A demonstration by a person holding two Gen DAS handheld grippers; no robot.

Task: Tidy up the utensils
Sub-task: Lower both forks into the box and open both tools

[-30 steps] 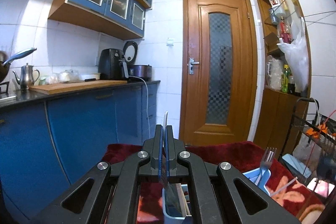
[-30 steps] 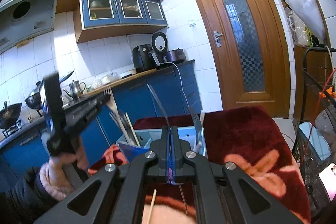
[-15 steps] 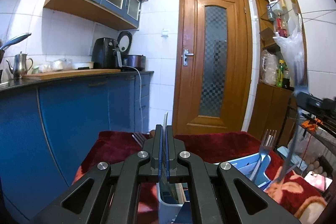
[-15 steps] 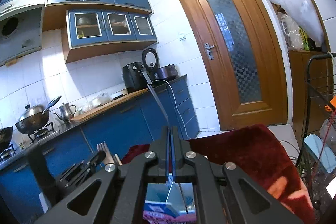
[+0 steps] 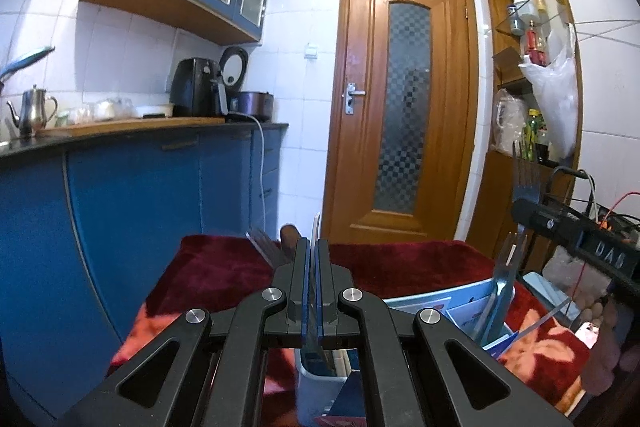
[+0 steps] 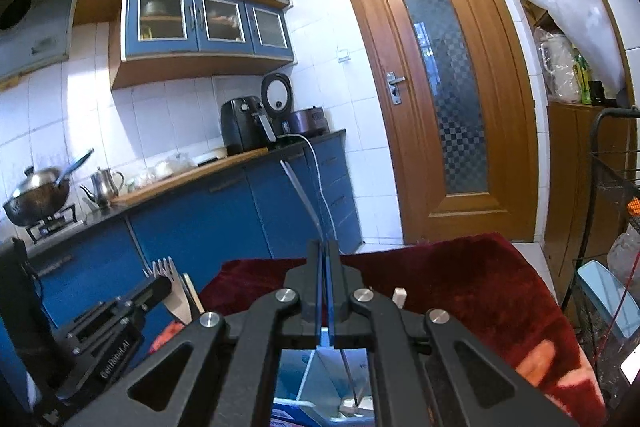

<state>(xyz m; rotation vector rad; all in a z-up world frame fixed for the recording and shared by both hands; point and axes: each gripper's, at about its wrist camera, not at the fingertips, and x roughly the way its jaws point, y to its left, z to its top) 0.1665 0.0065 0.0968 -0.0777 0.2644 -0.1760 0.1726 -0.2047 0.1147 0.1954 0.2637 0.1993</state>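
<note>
While both tools are loaded, read outward from the jaws. Your left hand-held gripper is clamped fully down on a thin flat utensil that shows edge-on above the jaws; what kind it is cannot be told. Your right hand-held gripper is pinched just as tight on a fork, held upright with its tines up and its stem running down below the jaws.

Under both tools sits the blue utensil holder, on the red cloth that covers the counter, towards the counter's near edge. The left tool's utensil hangs over the holder's grey end compartment, and the fork's lower end points into a blue one.

Some sorting looks done: a second fork stands in the holder's right side, and a third fork and a brown handle rise just beyond your left jaws. Left to do, by my reading, is lowering and releasing both held pieces.

Both tools point forward across the counter towards its far edge, tipped slightly down, side by side and well apart.
</note>
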